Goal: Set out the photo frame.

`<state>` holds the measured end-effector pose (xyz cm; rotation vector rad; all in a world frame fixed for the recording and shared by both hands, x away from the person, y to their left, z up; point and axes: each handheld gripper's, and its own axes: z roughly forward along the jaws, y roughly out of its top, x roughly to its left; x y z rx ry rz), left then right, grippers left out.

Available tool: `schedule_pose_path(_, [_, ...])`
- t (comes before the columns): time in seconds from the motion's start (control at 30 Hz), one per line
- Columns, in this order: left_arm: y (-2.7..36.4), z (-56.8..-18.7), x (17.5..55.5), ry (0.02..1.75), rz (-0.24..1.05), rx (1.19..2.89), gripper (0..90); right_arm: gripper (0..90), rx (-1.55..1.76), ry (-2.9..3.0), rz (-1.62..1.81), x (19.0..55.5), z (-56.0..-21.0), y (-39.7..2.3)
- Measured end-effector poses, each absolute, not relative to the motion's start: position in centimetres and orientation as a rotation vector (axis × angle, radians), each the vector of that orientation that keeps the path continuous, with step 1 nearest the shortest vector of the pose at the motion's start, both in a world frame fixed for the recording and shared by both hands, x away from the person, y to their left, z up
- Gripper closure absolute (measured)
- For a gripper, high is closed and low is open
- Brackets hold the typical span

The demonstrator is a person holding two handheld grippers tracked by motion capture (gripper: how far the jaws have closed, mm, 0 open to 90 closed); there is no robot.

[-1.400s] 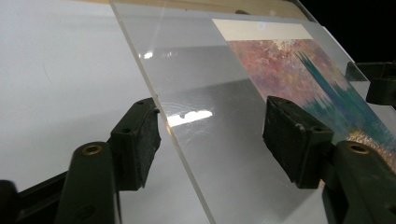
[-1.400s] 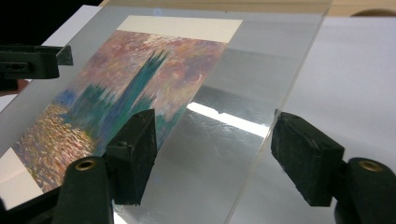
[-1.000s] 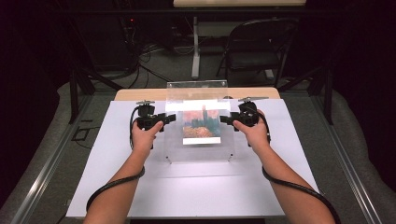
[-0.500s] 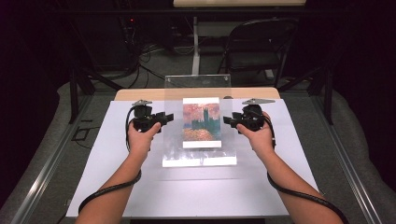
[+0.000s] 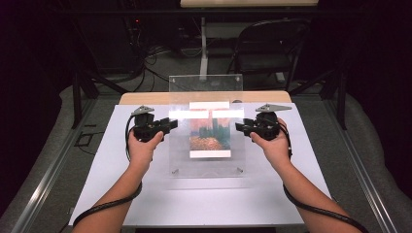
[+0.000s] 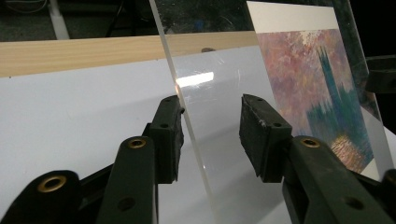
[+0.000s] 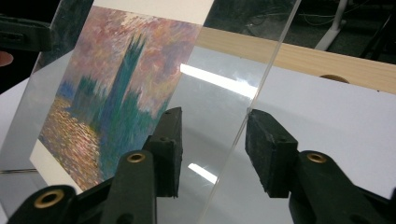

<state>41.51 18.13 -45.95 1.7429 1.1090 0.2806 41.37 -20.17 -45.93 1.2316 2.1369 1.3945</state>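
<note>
Grippers, two: left gripper [image 5: 171,124] at nine o'clock and right gripper [image 5: 239,126] at three straddle one clear acrylic sheet's [image 5: 206,165] edges, jaws closing, partly open. One painting print [image 5: 210,132] beneath; no writing readable. Table [image 5: 204,204] below.

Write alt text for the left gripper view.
A clear acrylic panel stands edge-on between the left gripper's two black jaws, whose pads have just been closing around it. Behind it is a painted print of blue towers under pink sky, above a white table.
</note>
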Motion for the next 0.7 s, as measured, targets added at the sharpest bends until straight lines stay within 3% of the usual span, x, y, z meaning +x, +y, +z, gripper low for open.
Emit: schedule_pose_path(0.7, [18.9, -44.5, 36.3, 1.007, 0.349, 1.731, 70.2, 70.4, 1.15, 2.11, 1.401, 36.5, -44.1, -20.7])
